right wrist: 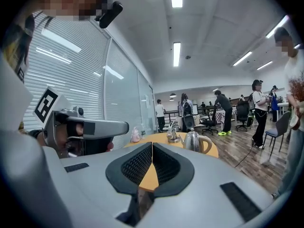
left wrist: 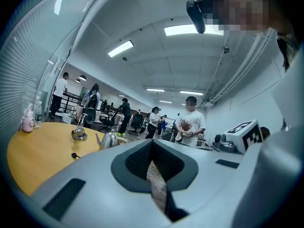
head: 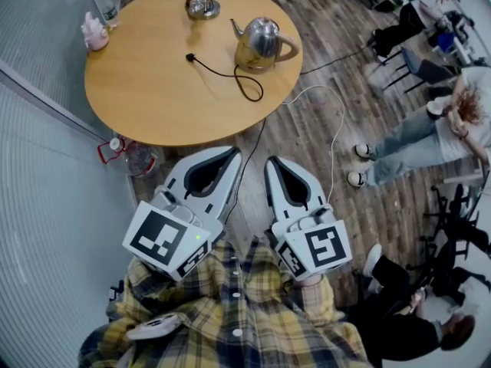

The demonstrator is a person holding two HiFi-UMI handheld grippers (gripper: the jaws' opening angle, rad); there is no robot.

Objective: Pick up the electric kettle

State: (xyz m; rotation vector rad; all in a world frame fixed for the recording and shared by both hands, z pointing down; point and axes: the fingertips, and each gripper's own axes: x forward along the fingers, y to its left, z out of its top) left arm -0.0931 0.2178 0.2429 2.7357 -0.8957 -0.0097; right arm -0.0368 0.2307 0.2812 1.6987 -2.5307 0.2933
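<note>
the step in hand looks like the approach, and no grasp has been made. low in the head view, the white plastic left gripper [head: 232,154] is clenched, its dark ribbed pads meeting with nothing between them. the white plastic right gripper [head: 273,162] beside it is pinched together too, and just as empty.

the polished steel electric kettle [head: 259,44] with a beige loop handle stands upright on the round wooden table [head: 153,90], toward the table's right edge in the upper middle of the frame. its spout points left and its handle right. it is well apart from both grippers, above them and a little right. in the left gripper view it shows small at centre left [left wrist: 110,139], and in the right gripper view it sits right of centre [right wrist: 194,141].

to do this well, the right gripper seems the better choice, since the handle faces its side. its jaws would need to part before arrival and come in level around the handle, not the slick rounded body. the thin black cord [head: 230,75] coiled on the tabletop just left of the kettle is worth steering clear of, so it does not snag on the lift
</note>
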